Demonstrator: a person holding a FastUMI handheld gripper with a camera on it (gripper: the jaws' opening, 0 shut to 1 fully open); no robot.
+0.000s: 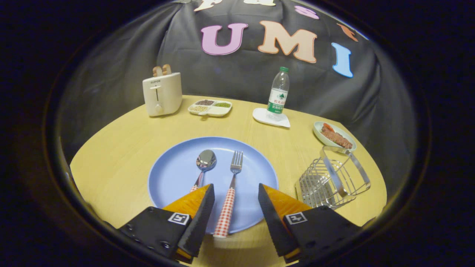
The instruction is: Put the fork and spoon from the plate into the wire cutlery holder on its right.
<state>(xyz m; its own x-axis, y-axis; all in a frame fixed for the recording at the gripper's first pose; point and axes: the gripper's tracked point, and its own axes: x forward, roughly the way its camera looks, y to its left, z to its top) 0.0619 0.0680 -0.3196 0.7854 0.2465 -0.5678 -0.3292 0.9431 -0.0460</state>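
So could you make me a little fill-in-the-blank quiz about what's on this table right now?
1. The fork and spoon lie side by side on a ____ plate.
2. The checked handle lying between the open tool's fingers belongs to the ____.
3. The wire cutlery holder holds ____ pieces of cutlery.
4. Bread sticks up out of the ____ at the back.

Missing words: blue; fork; no; toaster.

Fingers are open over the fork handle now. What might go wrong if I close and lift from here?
1. The spoon lies close beside the fork; its handle runs under one finger of the open gripper, so closing may nudge it.
2. The fork lies flat on the plate and could slip out.
3. The wire cutlery holder looks light and may tip.
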